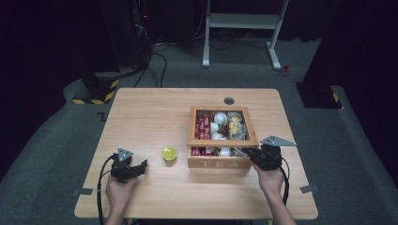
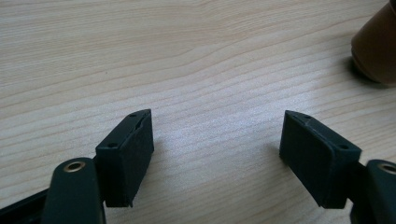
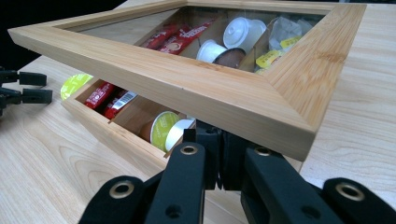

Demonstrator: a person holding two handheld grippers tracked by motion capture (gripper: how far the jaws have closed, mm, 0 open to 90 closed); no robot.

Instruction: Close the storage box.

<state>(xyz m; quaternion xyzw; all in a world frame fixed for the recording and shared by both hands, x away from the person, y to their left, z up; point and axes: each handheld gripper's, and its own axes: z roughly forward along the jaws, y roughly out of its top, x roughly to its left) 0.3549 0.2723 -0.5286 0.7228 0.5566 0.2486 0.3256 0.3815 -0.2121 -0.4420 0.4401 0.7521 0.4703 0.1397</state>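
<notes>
A wooden tea box [image 1: 220, 163] marked TEA stands right of the table's middle. Its glass-paned lid [image 3: 187, 88] is tilted up at the near side, clear of the base [image 3: 107, 135]. My right gripper [image 1: 246, 151] is at the box's front right corner; its jaws [image 3: 219, 156] are shut together just under the raised lid edge. Sachets and capsules lie in the compartments. A lime-topped capsule [image 1: 169, 153] stands on the table left of the box. Further left, my left gripper [image 1: 143, 165] rests low over the wood, open, with nothing between its jaws [image 2: 217, 140].
The light wooden table [image 1: 141, 112] has a round cable hole [image 1: 229, 101] behind the box. A brown cup-shaped thing [image 2: 378, 42] sits at the upper right of the left gripper view. A white desk frame [image 1: 244, 21] stands on the floor beyond the table.
</notes>
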